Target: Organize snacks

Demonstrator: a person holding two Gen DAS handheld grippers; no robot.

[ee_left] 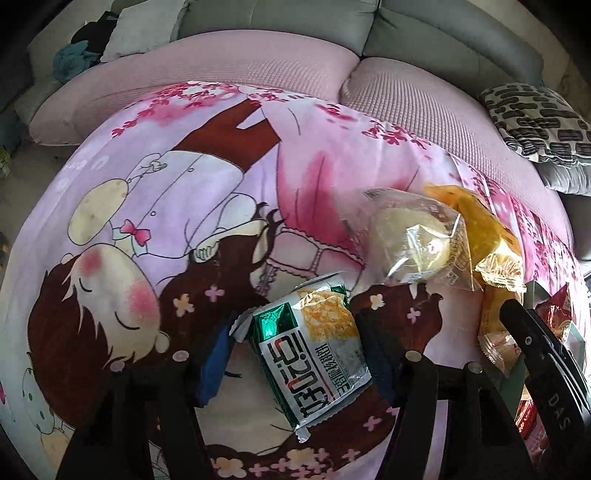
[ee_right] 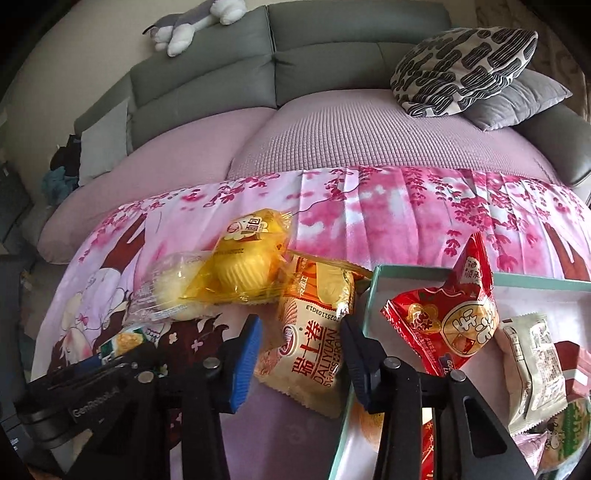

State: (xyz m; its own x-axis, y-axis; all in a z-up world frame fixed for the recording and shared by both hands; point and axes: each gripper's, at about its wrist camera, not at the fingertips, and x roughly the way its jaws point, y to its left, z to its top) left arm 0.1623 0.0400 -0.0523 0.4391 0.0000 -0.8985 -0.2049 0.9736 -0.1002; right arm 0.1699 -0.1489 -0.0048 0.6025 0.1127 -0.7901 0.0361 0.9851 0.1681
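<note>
My left gripper (ee_left: pixel 295 354) is open, its jaws on either side of a green and white snack packet (ee_left: pixel 314 354) lying on the cartoon blanket (ee_left: pixel 147 221). My right gripper (ee_right: pixel 301 358) is open around a cream Swiss roll packet (ee_right: pixel 314 343). Beyond them lie a clear-wrapped pale bun (ee_left: pixel 413 240) (ee_right: pixel 177 291) and a yellow-wrapped cupcake (ee_right: pixel 247 258) (ee_left: pixel 480 229). A teal-rimmed box (ee_right: pixel 373 291) at the right holds a red packet (ee_right: pixel 450 314), a pale packet (ee_right: pixel 535 369) and other snacks.
The blanket covers a pink sofa seat (ee_right: pixel 332 136) with grey backrests (ee_right: pixel 332 48). A patterned cushion (ee_right: pixel 465 66) lies on a grey cushion (ee_right: pixel 517 99) at the back right. A plush toy (ee_right: pixel 195 22) sits on the backrest. My right gripper's body (ee_left: pixel 546 369) shows in the left view.
</note>
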